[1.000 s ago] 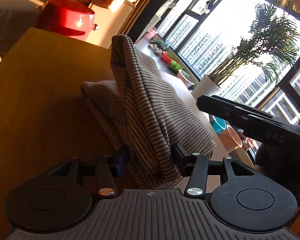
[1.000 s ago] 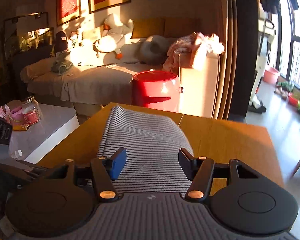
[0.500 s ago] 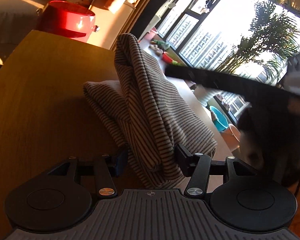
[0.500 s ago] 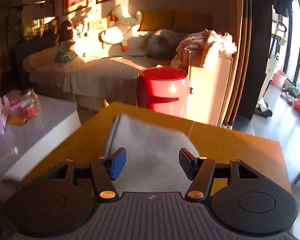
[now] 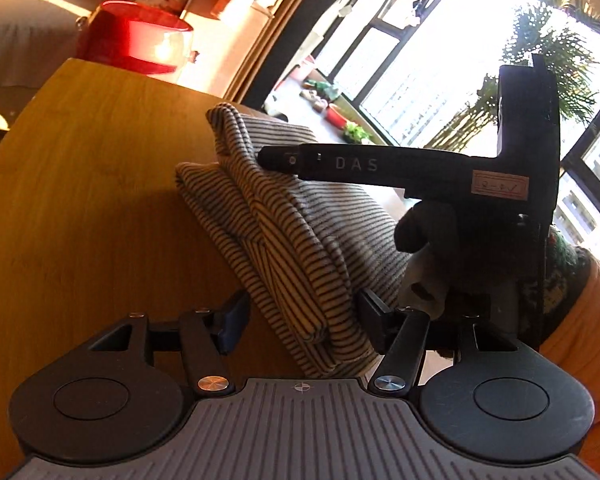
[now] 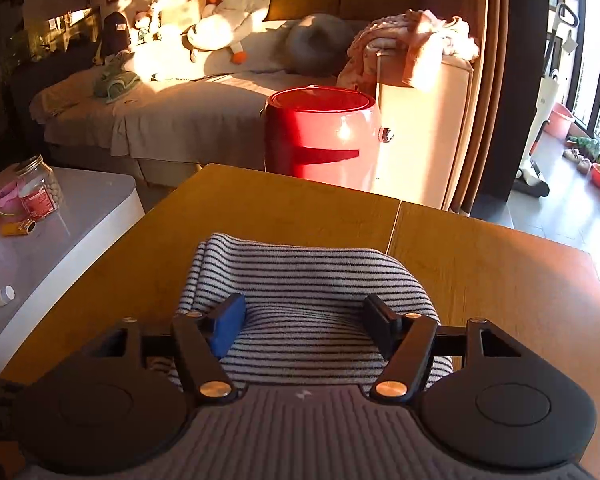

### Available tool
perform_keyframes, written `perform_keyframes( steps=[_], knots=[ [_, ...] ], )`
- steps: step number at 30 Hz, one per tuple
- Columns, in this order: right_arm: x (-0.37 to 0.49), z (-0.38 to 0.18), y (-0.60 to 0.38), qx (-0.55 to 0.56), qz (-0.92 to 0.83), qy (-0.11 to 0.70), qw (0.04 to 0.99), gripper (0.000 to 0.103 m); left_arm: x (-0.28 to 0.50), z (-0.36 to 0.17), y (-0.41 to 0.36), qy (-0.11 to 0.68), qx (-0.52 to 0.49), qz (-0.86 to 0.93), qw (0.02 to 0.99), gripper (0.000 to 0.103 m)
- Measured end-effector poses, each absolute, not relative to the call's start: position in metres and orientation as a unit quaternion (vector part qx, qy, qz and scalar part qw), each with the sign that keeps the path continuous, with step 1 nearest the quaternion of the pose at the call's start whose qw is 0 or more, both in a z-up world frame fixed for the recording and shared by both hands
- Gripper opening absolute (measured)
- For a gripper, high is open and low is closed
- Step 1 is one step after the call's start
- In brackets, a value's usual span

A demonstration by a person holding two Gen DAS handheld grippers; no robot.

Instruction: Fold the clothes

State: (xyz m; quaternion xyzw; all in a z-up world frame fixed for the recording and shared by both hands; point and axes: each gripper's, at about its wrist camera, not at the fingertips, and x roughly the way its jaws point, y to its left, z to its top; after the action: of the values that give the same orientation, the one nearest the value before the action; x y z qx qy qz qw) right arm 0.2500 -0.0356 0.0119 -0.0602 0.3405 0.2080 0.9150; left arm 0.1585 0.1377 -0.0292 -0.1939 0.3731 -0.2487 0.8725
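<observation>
A grey-and-black striped garment (image 5: 296, 232) lies folded in a thick bundle on the wooden table (image 5: 80, 208). My left gripper (image 5: 300, 320) is open, its jaws on either side of the bundle's near end. My right gripper (image 6: 304, 326) is open too, low over the bundle (image 6: 308, 280), its jaws straddling the cloth. In the left wrist view the right gripper's body (image 5: 380, 166) reaches in from the right across the top of the bundle.
A red bin (image 6: 322, 132) stands beyond the table's far edge, beside a white cabinet (image 6: 420, 136) draped with clothes. A white side table (image 6: 40, 232) with a jar stands to the left. A bed is behind, windows and plants to the right.
The right gripper has swung in and come down onto the bundle's top. The raised fold of cloth has dropped lower and flatter. The left gripper stays at the near end.
</observation>
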Motion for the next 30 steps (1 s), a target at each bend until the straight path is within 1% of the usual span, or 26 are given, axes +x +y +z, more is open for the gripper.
perform_keyframes(
  steps=[4, 6, 7, 8, 9, 10, 11, 12, 13, 15, 18, 19, 20, 21, 23, 26, 28, 30],
  knots=[
    [0.24, 0.02, -0.034, -0.066, 0.199, 0.324, 0.923, 0.066, 0.158, -0.029, 0.143, 0.372, -0.2, -0.25, 0.872, 0.067],
    [0.223, 0.026, -0.033, -0.091, 0.193, 0.301, 0.929, 0.066, 0.155, -0.027, 0.154, 0.365, -0.21, -0.241, 0.875, 0.074],
    [0.212, 0.03, -0.033, -0.107, 0.189, 0.288, 0.933, 0.066, 0.154, -0.026, 0.161, 0.361, -0.215, -0.229, 0.878, 0.074],
    [0.199, 0.033, -0.033, -0.122, 0.188, 0.274, 0.935, 0.066, 0.154, -0.026, 0.17, 0.358, -0.223, -0.215, 0.881, 0.071],
    [0.184, 0.035, -0.034, -0.136, 0.19, 0.262, 0.936, 0.069, 0.155, -0.026, 0.179, 0.356, -0.233, -0.198, 0.883, 0.068],
    [0.169, 0.036, -0.034, -0.147, 0.196, 0.253, 0.936, 0.073, 0.157, -0.027, 0.188, 0.354, -0.246, -0.183, 0.884, 0.068],
    [0.155, 0.034, -0.034, -0.153, 0.209, 0.248, 0.933, 0.079, 0.159, -0.028, 0.195, 0.355, -0.26, -0.175, 0.881, 0.064],
    [0.141, 0.033, -0.034, -0.159, 0.222, 0.243, 0.931, 0.082, 0.161, -0.03, 0.202, 0.355, -0.274, -0.167, 0.878, 0.061],
    [0.128, 0.03, -0.033, -0.166, 0.234, 0.242, 0.927, 0.083, 0.163, -0.03, 0.204, 0.356, -0.282, -0.165, 0.876, 0.06],
    [0.119, 0.017, -0.024, -0.187, 0.241, 0.251, 0.919, 0.083, 0.166, -0.032, 0.203, 0.358, -0.289, -0.169, 0.872, 0.055],
    [0.115, -0.004, -0.013, -0.225, 0.227, 0.245, 0.915, 0.083, 0.168, -0.034, 0.193, 0.368, -0.288, -0.186, 0.864, 0.052],
    [0.116, -0.01, -0.011, -0.238, 0.217, 0.235, 0.917, 0.08, 0.168, -0.035, 0.191, 0.372, -0.289, -0.193, 0.861, 0.052],
    [0.117, -0.012, -0.012, -0.238, 0.214, 0.227, 0.92, 0.072, 0.168, -0.037, 0.19, 0.375, -0.292, -0.199, 0.857, 0.052],
    [0.117, -0.007, -0.018, -0.214, 0.221, 0.225, 0.925, 0.052, 0.168, -0.039, 0.189, 0.378, -0.297, -0.205, 0.852, 0.052],
    [0.118, 0.013, -0.034, -0.163, 0.224, 0.222, 0.935, 0.03, 0.17, -0.043, 0.186, 0.383, -0.307, -0.222, 0.842, 0.052],
    [0.114, 0.047, -0.061, -0.121, 0.22, 0.197, 0.948, 0.028, 0.177, -0.047, 0.171, 0.391, -0.304, -0.245, 0.834, 0.052],
    [0.11, 0.062, -0.072, -0.128, 0.228, 0.187, 0.947, 0.027, 0.185, -0.051, 0.158, 0.398, -0.291, -0.256, 0.831, 0.052],
    [0.105, 0.06, -0.071, -0.152, 0.25, 0.201, 0.935, 0.026, 0.188, -0.054, 0.152, 0.402, -0.283, -0.254, 0.833, 0.052]
  ],
)
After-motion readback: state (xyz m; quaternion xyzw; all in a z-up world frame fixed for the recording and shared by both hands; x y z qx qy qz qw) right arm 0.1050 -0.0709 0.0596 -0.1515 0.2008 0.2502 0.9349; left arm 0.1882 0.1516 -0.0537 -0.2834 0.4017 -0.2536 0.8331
